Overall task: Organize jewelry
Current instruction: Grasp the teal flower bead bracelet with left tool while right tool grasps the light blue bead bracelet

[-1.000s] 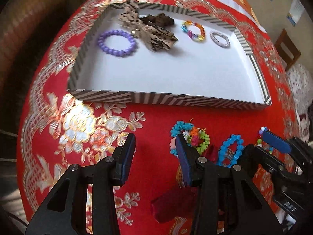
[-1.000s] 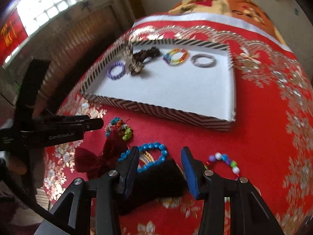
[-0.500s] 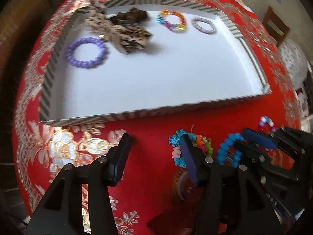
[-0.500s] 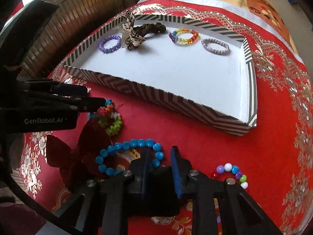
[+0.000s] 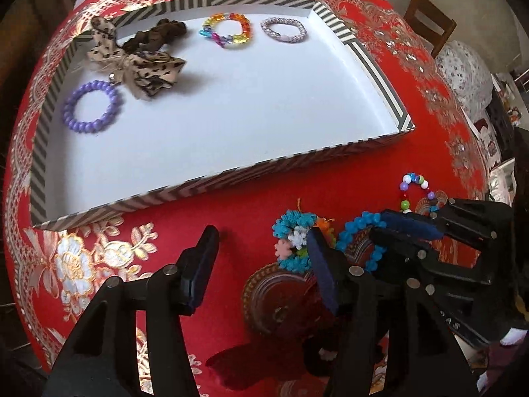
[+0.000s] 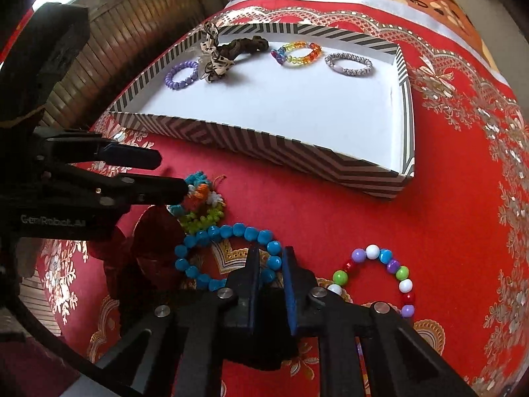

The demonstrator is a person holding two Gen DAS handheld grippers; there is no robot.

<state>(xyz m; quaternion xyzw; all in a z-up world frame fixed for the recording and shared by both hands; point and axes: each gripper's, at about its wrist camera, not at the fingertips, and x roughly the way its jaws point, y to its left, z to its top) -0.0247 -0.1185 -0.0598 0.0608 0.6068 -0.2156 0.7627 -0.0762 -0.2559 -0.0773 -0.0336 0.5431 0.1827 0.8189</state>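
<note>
Nearest, the right tongs [image 6: 268, 269] are nearly closed on the blue bead bracelet [image 6: 228, 251], pinching its right side; it looks light, loose and slippery. The left tongs [image 5: 261, 258] stand wide open, empty. Farther off waits the striped tray [image 6: 297, 152].

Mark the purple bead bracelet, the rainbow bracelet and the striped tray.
purple bead bracelet [image 5: 91, 106]: left wrist view, its near beads.
rainbow bracelet [image 6: 296, 53]: right wrist view, its near beads.
striped tray [image 6: 264, 147]: right wrist view, near wall.

red gold-patterned tablecloth [image 5: 330, 178], wooden chair [image 5: 426, 20] behind it, slatted wooden panel [image 6: 132, 33].
</note>
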